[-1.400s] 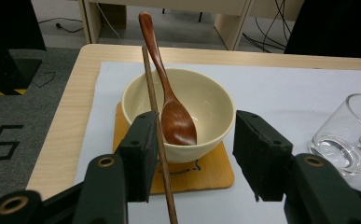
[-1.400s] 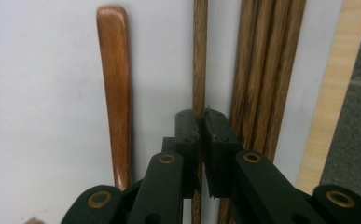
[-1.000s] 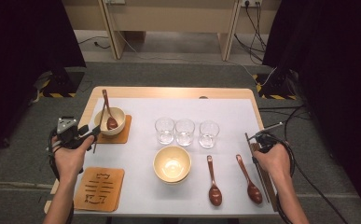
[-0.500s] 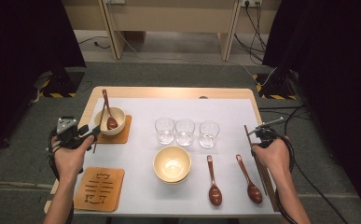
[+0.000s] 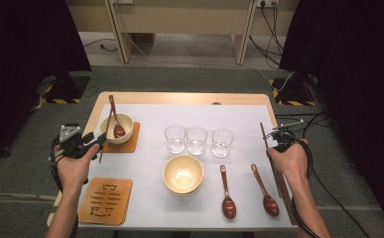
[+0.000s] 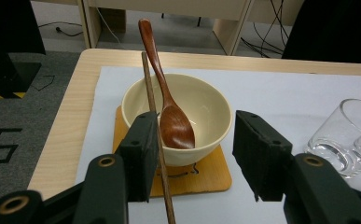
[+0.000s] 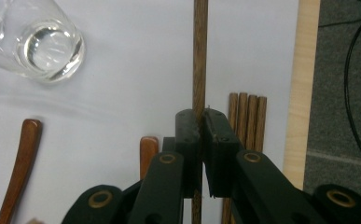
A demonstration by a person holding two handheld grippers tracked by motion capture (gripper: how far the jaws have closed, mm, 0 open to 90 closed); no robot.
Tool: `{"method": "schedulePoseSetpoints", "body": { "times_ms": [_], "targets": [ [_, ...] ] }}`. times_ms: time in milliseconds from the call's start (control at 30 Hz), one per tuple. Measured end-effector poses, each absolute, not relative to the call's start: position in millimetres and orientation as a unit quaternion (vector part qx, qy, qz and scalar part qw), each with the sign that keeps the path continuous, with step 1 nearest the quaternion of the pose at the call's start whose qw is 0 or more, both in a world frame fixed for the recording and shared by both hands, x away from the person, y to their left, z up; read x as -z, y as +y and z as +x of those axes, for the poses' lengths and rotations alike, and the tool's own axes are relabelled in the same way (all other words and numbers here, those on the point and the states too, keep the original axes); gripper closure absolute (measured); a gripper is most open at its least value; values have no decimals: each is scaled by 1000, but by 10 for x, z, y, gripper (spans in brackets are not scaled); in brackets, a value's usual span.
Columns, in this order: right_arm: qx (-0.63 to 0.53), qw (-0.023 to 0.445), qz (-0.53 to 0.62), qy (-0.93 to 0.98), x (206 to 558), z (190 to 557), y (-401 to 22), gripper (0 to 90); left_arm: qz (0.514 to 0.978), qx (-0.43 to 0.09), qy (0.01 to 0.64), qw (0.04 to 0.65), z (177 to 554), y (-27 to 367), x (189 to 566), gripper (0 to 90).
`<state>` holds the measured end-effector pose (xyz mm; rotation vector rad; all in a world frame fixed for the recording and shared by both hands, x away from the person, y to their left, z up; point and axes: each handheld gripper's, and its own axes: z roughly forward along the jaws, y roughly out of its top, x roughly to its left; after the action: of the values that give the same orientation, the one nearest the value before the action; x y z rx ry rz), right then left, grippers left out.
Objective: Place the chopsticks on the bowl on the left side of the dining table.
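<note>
My right gripper [image 7: 201,114] is shut on a dark wooden chopstick [image 7: 199,56], which it holds over the white mat near the table's right edge [image 5: 274,144]. My left gripper [image 6: 193,123] stands open in front of a cream bowl [image 6: 215,100] on an orange coaster [image 6: 206,175]. A brown spoon [image 6: 173,123] rests in that bowl. A second chopstick [image 6: 150,93] leans against the bowl's rim and runs down along the inner face of the left jaw, with nothing clamping it. From above, this gripper [image 5: 96,141] is at the table's left edge.
Several chopsticks [image 7: 248,116] lie along the right edge. Three glasses [image 5: 196,140] stand mid-table, with an empty cream bowl [image 5: 182,173] in front of them. Two brown spoons [image 5: 226,193] [image 5: 264,191] lie to its right. A patterned coaster [image 5: 105,201] sits front left.
My right hand has shifted slightly toward the far side with its chopstick. The left hand and the bowl have not moved.
</note>
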<state>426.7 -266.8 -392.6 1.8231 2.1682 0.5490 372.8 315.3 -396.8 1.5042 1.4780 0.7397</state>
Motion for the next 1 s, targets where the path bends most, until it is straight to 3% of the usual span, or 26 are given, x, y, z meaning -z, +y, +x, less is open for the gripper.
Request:
{"method": "schedulePoseSetpoints", "body": {
  "times_ms": [1000],
  "targets": [
    [-286, 216, 598, 717, 3684, 4399, -2575, 853, 600, -302, 593, 443, 3699, 3175, 3925, 492]
  ]
}}
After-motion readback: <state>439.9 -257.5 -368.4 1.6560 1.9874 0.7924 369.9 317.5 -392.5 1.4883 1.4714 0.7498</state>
